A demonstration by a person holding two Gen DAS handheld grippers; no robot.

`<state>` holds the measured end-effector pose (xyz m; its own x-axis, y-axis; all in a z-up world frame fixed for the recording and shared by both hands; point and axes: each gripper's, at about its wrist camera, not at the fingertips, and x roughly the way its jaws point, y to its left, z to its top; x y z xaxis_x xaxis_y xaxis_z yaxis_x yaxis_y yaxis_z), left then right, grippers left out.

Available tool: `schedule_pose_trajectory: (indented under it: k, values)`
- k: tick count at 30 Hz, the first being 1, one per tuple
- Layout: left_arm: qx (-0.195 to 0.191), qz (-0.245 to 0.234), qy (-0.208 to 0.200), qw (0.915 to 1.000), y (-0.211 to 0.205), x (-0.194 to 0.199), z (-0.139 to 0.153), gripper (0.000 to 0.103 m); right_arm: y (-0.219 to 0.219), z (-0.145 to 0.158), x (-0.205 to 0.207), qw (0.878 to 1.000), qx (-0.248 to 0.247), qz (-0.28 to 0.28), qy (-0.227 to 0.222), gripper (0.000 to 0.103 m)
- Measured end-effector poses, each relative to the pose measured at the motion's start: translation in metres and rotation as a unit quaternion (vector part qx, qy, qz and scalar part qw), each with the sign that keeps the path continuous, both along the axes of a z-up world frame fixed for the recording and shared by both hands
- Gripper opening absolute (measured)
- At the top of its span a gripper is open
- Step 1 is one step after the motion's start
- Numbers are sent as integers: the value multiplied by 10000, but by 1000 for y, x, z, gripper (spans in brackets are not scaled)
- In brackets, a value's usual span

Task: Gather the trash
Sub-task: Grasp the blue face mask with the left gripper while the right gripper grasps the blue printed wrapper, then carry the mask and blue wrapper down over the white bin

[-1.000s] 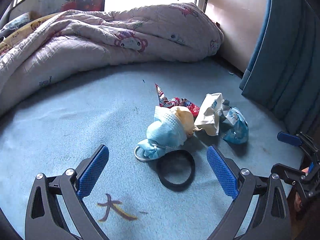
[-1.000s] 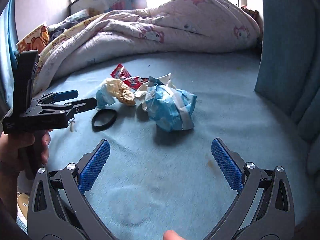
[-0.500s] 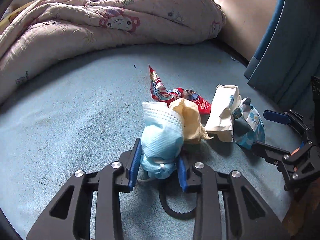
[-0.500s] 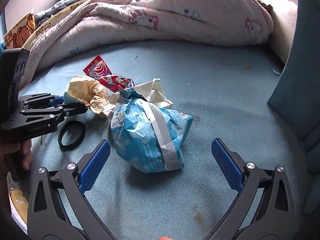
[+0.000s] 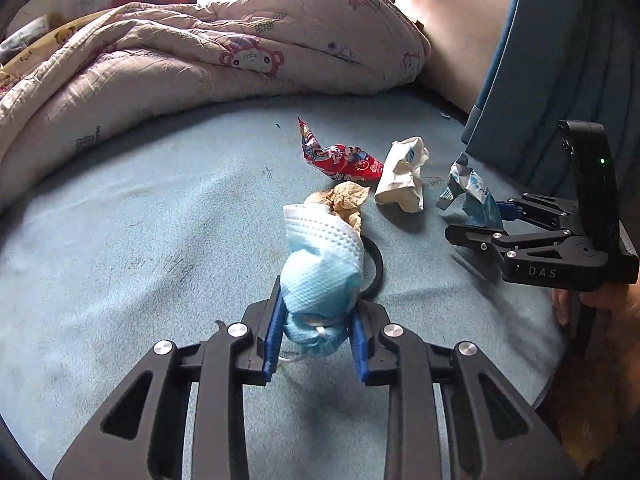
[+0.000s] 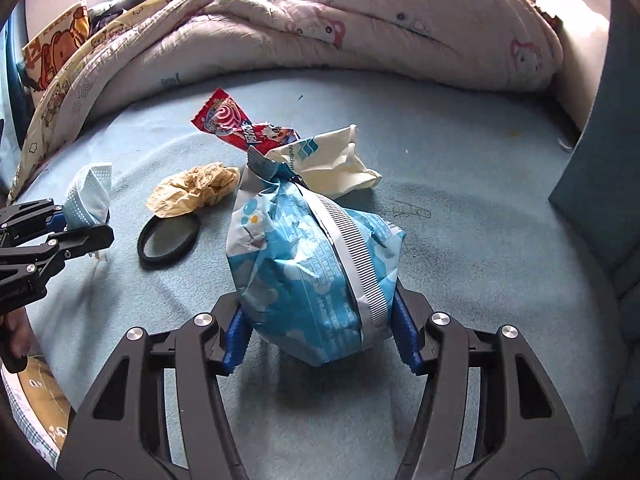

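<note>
My left gripper (image 5: 316, 338) is clamped on the mask (image 5: 320, 276), and my right gripper (image 6: 320, 336) grips the blue bag (image 6: 312, 276), both near the bed (image 5: 120, 240). Left lying, I judge: band (image 6: 168, 240), tissue (image 6: 196, 194), red wrapper (image 6: 240, 130), white wrapper (image 6: 328, 160).

a home bedroom — cartoon-print quilt (image 5: 208, 60), blue bedsheet (image 5: 140, 220), blue curtain (image 5: 560, 80)
</note>
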<state>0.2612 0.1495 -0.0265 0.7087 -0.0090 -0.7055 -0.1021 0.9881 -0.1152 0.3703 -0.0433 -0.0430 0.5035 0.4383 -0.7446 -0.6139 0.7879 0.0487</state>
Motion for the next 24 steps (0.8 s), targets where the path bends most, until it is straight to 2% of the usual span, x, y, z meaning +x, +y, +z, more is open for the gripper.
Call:
schedule_pose_trajectory:
  k: [13, 20, 24]
  values:
    - [42, -50, -231, 9997, -33, -87, 17, 27, -45, 50, -105, 9979, 523, 130, -357, 55]
    - [29, -56, -339, 9994, -49, -129, 22, 27, -62, 59, -159, 9961, 658, 263, -533, 55]
    - [40, -78, -375, 9993, -61, -154, 17, 27, -69, 53, -193, 9940, 808, 368, -642, 55]
